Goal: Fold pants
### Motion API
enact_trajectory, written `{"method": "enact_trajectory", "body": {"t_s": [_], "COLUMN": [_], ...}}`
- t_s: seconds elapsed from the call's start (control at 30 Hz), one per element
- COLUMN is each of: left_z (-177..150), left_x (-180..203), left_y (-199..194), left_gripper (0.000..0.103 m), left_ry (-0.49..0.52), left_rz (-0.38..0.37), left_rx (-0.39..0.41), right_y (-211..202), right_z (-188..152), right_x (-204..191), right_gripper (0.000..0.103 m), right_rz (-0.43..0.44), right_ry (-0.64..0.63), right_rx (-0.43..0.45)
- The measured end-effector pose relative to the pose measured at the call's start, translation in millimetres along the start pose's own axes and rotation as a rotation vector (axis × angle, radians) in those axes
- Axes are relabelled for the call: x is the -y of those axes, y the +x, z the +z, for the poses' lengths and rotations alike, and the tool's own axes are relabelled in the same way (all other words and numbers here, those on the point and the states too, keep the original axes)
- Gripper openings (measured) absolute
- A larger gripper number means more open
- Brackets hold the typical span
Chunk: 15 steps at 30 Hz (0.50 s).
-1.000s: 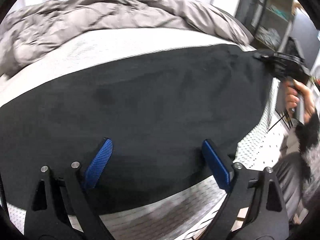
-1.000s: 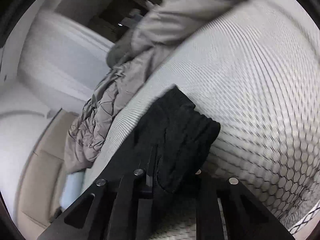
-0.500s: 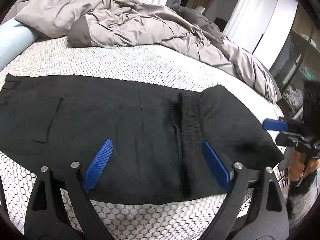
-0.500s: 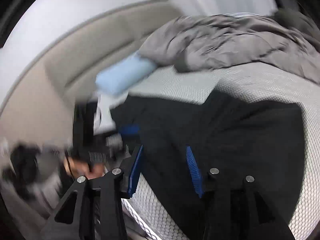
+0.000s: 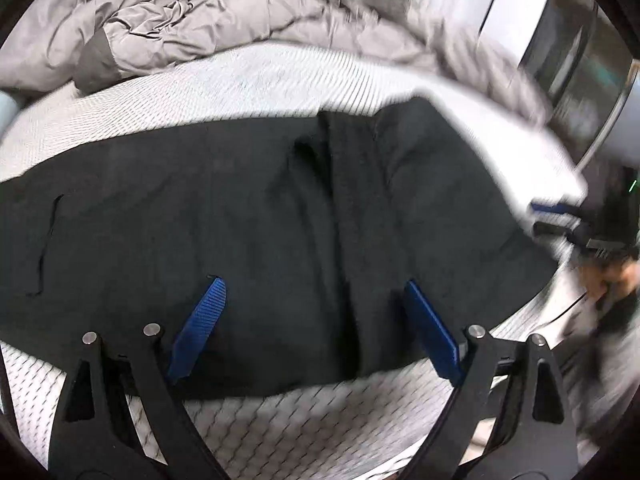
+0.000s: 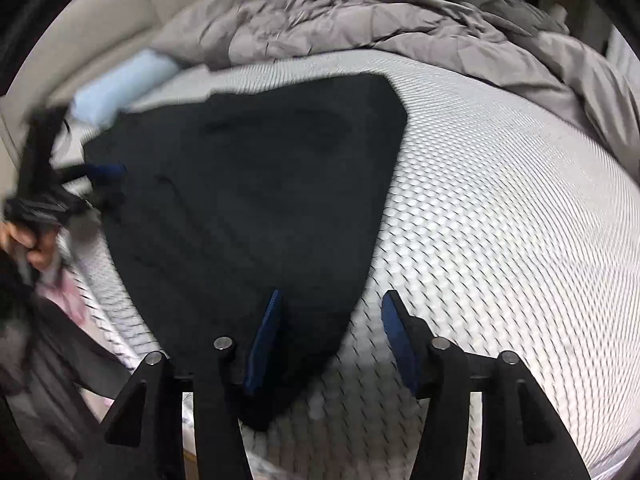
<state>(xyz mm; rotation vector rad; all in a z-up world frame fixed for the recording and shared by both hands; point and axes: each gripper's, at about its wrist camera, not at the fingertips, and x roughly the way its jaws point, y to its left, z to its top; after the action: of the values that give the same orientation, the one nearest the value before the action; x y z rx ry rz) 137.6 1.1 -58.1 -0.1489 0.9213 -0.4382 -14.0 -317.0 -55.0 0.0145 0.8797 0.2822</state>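
Your left gripper (image 5: 316,320) hangs over the black pants (image 5: 280,208), tongs apart, empty. The pants lie flat on the honeycomb-mesh mattress (image 6: 500,208): soft, limp, light. Pinch a doubled edge. Your right gripper (image 6: 332,336) is likewise apart. Crumpled grey duvet (image 6: 400,20) behind.

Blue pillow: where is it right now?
In the right wrist view the blue pillow sits upper left, at the head of the mattress, just beyond the black pants and left of the grey duvet.
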Motion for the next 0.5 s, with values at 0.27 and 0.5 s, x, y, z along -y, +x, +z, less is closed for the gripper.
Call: {"method": "enact_trajectory", "body": {"t_s": [0.27,0.5], "left_z": [57,69], "left_x": [-20,-18], "left_y": [84,95], "left_gripper": [0.088,0.036], "left_ry": [-0.199,-0.229], "left_rz": [-0.187,-0.176], "left_rx": [-0.179,-0.122], "right_y": [-9,3], "right_z": [6,14], "right_x": [34,27], "right_gripper": [0.070,0.070], "right_rz": [0.157,0.180], "right_ry": [0.215,0.218], "right_rx": [0.123,0.107]}}
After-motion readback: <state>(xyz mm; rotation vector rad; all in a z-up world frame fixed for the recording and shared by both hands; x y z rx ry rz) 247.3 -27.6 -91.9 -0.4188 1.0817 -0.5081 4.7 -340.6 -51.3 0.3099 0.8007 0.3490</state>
